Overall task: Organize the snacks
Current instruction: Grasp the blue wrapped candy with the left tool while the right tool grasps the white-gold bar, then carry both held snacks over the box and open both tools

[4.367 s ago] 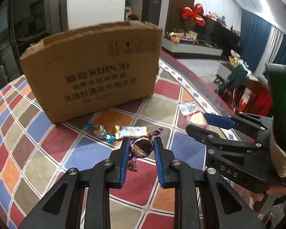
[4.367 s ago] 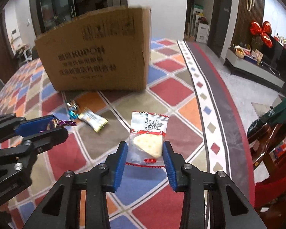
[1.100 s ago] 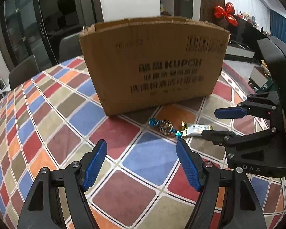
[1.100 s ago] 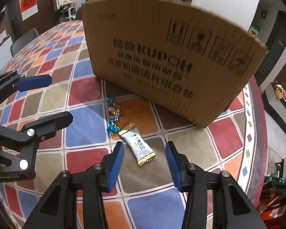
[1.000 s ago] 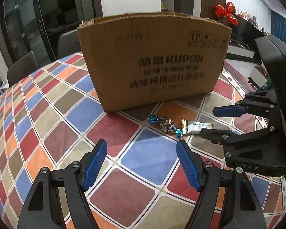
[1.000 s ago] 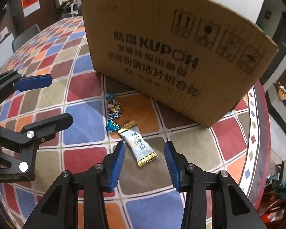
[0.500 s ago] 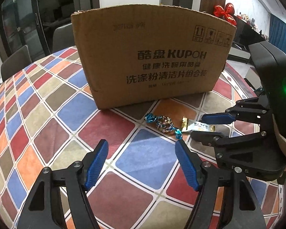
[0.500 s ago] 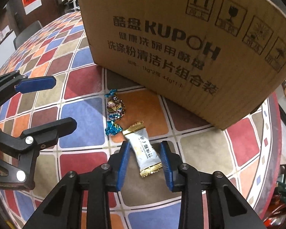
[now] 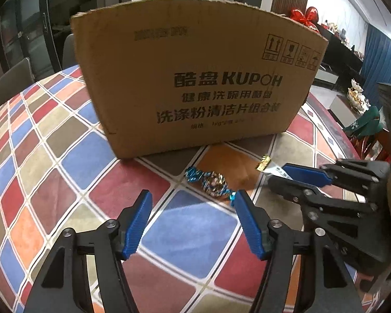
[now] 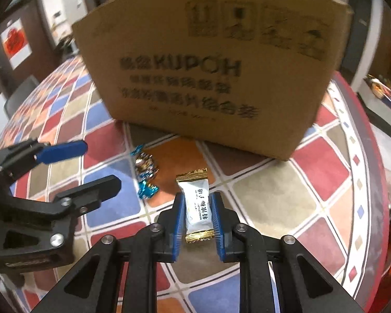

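From the left wrist, our left gripper gapes just short of the blue-twist candy; we should straddle it squarely. From the right wrist, our right gripper pinches the white sachet before the cardboard box; lift straight

Right gripper: blue pads pressed against both long sides of a white candy packet, jaws nearly closed, pointing forward and slightly downward. Left gripper: jaws spread wide, nothing between the pads, held low to the left of the right gripper.
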The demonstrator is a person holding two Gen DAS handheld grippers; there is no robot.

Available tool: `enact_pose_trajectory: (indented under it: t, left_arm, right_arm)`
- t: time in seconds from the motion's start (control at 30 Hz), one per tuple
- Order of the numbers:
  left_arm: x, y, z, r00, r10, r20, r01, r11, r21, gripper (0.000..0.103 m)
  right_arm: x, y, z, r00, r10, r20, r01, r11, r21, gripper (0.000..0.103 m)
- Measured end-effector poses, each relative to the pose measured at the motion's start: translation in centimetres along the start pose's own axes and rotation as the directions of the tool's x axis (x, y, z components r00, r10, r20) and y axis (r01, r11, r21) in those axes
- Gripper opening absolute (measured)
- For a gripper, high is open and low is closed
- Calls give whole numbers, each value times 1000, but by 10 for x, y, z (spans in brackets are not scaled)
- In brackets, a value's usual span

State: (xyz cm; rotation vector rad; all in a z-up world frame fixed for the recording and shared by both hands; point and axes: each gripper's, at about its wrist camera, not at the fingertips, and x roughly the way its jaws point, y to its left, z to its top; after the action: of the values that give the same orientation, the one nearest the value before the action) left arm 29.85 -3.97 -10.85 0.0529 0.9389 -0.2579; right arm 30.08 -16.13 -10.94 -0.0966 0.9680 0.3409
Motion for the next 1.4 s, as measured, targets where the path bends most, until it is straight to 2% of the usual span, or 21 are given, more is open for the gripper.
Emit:
enact_pose_trajectory:
  t: [0.1, 0.23, 0.33, 0.43, 0.5, 0.7, 0.97, 1.17, 1.4]
  left_arm:
    - [9, -3, 4, 1000, -15, -10, 15, 1000, -7, 55]
    - [21, -7, 8, 999, -28, -33, 27, 999, -26, 52]
    - [30, -12, 11, 999, -12, -47, 11, 1000, -19, 47]
    - [38, -14, 12, 998, 0, -60, -1, 1000, -10, 37]
    - [38, -15, 11, 999, 6, -53, -6, 1000, -1, 24]
    - [29, -15, 8, 999, -16, -41, 16, 1000, 7, 25]
    - [-11, -15, 1, 1000, -26, -8, 26, 1000, 15, 25]
    - [-46, -23, 10, 997, -41, 66, 39, 999, 26, 25]
    - [-87, -24, 26, 986, -47, 159, 39, 998, 47, 25]
  right_arm:
    - [-6, -1, -1, 999, -28, 29, 28, 999, 20, 21]
    - [-13, -5, -1, 998, -30, 52, 27, 998, 58, 21]
    - [-16, -7, -1, 998, -35, 60, 30, 996, 79, 22]
    - [-18, -10, -3, 997, -40, 63, 34, 995, 98, 22]
    - [-20, -13, -4, 997, -41, 65, 34, 994, 108, 22]
    - [-27, -13, -6, 996, -45, 77, 35, 992, 118, 22]
    - [-53, -11, -7, 991, -51, 126, 36, 992, 122, 22]
    - [-78, -7, -3, 983, -58, 174, 37, 992, 120, 22]
    - [-111, -1, 8, 965, -74, 251, 44, 991, 123, 22]
